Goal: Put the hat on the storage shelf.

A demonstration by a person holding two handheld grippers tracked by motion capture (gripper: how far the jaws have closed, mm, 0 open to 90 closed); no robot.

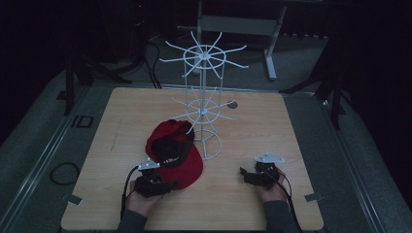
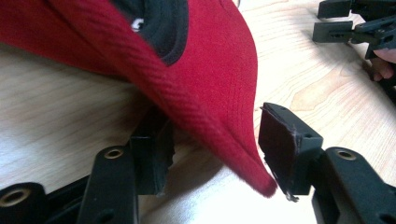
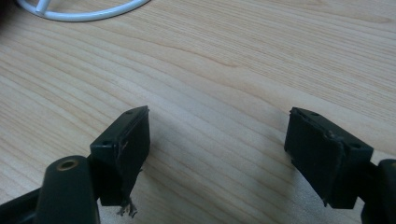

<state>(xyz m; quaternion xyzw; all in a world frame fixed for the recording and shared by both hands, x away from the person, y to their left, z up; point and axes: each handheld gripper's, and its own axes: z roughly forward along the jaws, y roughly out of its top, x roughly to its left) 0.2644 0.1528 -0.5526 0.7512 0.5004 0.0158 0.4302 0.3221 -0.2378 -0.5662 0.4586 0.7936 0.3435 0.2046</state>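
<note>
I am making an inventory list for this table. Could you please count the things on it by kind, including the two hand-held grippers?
Red cap: 1
White wire rack: 1
Hand-held grippers: 2, the left gripper with the cap's brim between its open jaws, and the right gripper, open above bare table
Total: 4

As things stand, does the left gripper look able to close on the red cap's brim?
Probably yes. In the left gripper view the left gripper stands open with the red cap's brim edge already between its jaws, nothing else in the gap. The right gripper rests apart on the table.
</note>
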